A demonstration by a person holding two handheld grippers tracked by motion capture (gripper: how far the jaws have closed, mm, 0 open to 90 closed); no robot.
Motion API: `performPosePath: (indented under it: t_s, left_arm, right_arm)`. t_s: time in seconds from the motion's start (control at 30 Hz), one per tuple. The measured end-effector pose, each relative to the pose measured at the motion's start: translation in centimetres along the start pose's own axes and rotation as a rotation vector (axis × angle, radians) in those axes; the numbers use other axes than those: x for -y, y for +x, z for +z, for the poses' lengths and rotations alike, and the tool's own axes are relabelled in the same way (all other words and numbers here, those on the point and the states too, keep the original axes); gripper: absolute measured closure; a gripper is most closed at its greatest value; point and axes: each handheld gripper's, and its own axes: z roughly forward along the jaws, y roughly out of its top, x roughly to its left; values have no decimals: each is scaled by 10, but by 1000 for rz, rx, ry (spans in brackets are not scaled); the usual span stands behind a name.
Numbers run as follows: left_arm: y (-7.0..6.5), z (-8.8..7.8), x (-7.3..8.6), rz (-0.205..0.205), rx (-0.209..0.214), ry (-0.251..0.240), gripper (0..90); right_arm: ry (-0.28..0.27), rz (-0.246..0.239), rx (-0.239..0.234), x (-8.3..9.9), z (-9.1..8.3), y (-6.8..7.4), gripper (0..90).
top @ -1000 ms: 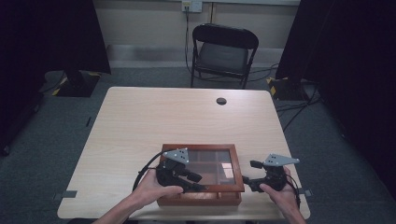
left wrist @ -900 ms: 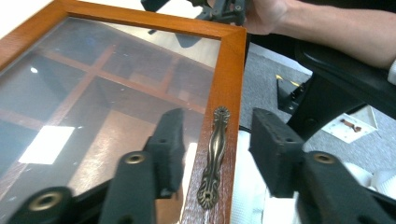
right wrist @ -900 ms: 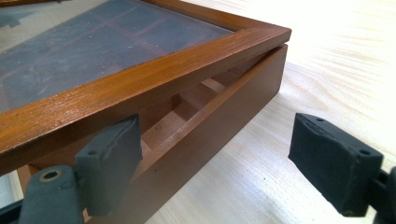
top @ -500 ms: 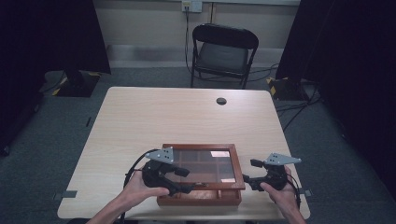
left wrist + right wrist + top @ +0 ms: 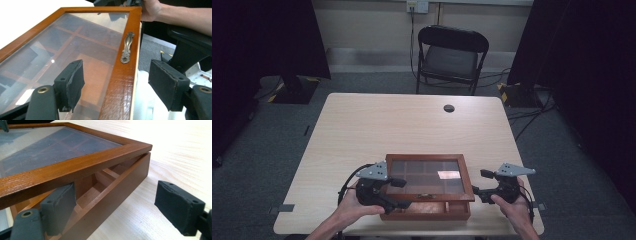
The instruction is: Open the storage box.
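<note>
Between left gripper (image 5: 116,85) fingers (image 5: 71,83), lid (image 5: 120,82) front rail, untouched

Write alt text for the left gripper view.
The glass-topped wooden lid of a compartment box stands partly raised, its front rail, which bears a brass handle, between the open left tongs, whose pads do not press on it. A hand shows beyond the lid's far corner.
</note>
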Motion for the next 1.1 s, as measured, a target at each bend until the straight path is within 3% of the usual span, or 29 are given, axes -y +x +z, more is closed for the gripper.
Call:
performPosePath:
  t_s: [1.1]
  left_arm:
    - [11, -24, 14, 71, -87, -133, 236]
  right_arm:
    - [-54, 33, -1, -15, 1, 1, 160]
